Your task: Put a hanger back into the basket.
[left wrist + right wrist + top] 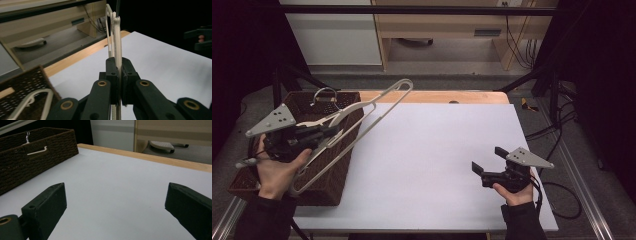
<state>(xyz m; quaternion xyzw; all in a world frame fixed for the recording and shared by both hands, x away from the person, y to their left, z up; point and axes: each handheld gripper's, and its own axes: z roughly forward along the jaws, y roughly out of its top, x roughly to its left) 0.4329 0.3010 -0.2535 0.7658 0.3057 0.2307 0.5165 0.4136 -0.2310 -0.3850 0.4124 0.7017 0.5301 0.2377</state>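
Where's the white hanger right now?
In the high view the white hanger is at the left, clamped in the left tongs above the brown basket, slanting out over the white table.

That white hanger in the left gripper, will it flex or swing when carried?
The hanger probably stays fairly stiff: it juts out past the left gripper without visible sag. It looks thin and open-framed, so likely light. The jaws pinch one narrow bar well off its middle, so it may pivot in the grip; its hook sits near the basket rim and could snag.
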